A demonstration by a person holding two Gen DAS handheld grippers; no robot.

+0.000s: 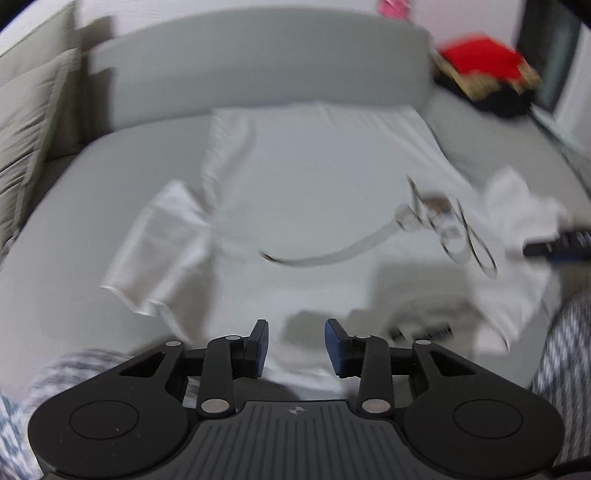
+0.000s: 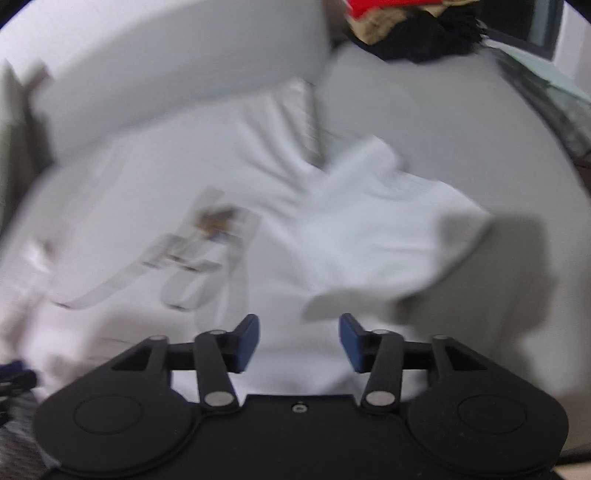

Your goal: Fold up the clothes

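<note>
A white T-shirt (image 1: 314,192) lies spread flat on a grey sofa seat (image 1: 74,192), collar end nearest me, with a printed graphic (image 1: 439,218) on its chest. Its left sleeve (image 1: 162,243) lies spread out flat; the right sleeve (image 1: 517,206) is rumpled. My left gripper (image 1: 296,332) hovers over the collar end, open, with nothing between its blue pads. In the right wrist view, my right gripper (image 2: 299,325) stands open and empty above the shirt (image 2: 280,258), just short of the crumpled right sleeve (image 2: 388,229). Both views are blurred.
A pile of red, tan and black clothes (image 1: 484,62) sits at the sofa's back right, also seen in the right wrist view as the pile (image 2: 413,29). The grey backrest (image 1: 258,62) runs behind the shirt. A beige cushion (image 1: 33,110) stands left. Checked fabric (image 1: 565,350) borders the near edge.
</note>
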